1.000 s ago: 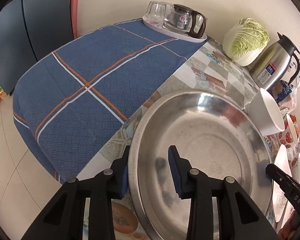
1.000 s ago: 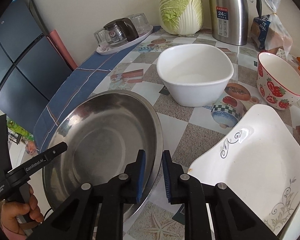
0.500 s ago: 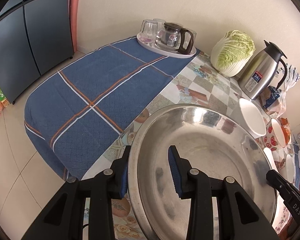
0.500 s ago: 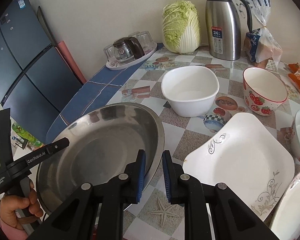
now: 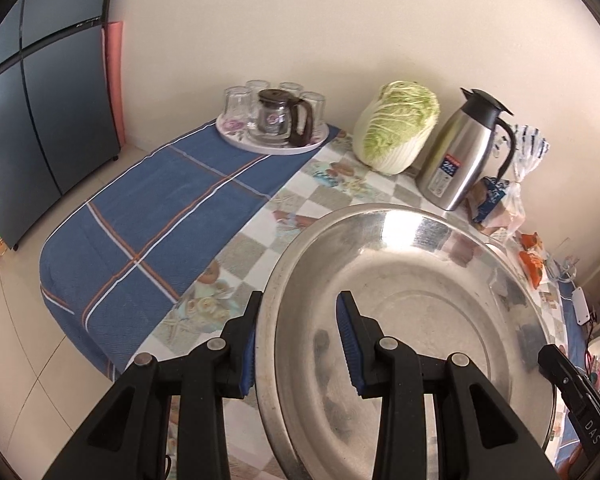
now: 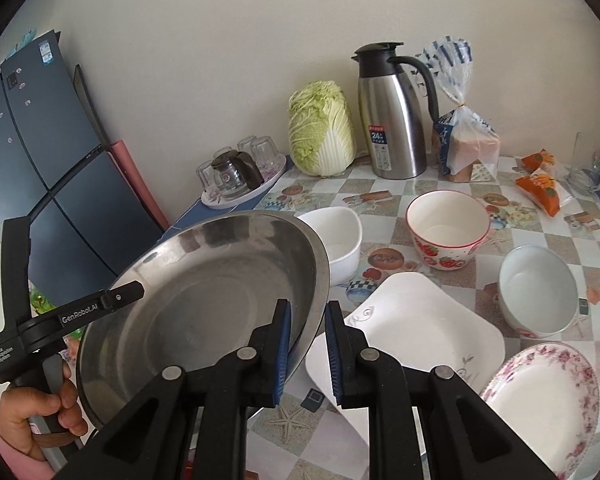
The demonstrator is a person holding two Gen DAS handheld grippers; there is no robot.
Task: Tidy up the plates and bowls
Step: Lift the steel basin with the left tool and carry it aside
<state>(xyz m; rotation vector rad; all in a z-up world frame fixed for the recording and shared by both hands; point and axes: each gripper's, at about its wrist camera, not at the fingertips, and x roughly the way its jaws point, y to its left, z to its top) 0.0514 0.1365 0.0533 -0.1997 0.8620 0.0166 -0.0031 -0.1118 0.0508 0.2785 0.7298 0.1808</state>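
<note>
A large steel basin [image 5: 412, 320] [image 6: 204, 300] is held in the air above the table by both grippers. My left gripper [image 5: 300, 340] is shut on its near rim. My right gripper [image 6: 306, 348] is shut on the opposite rim. On the table in the right wrist view sit a white oval bowl [image 6: 340, 240], a strawberry bowl [image 6: 448, 228], a pale blue bowl [image 6: 540, 288], a white square plate [image 6: 412, 328] and a floral plate [image 6: 540, 400].
A cabbage [image 6: 322, 128], a steel thermos jug [image 6: 392, 112], a bread bag [image 6: 464, 140] and snack packets [image 6: 540, 184] stand at the back. A tray with glasses and a teapot [image 5: 272, 124] sits on the blue cloth [image 5: 160, 216]. A dark fridge [image 5: 32, 120] stands at the left.
Both grippers have lifted the steel basin up off the table and tilted it. More of the table and the dishes beyond show now.
</note>
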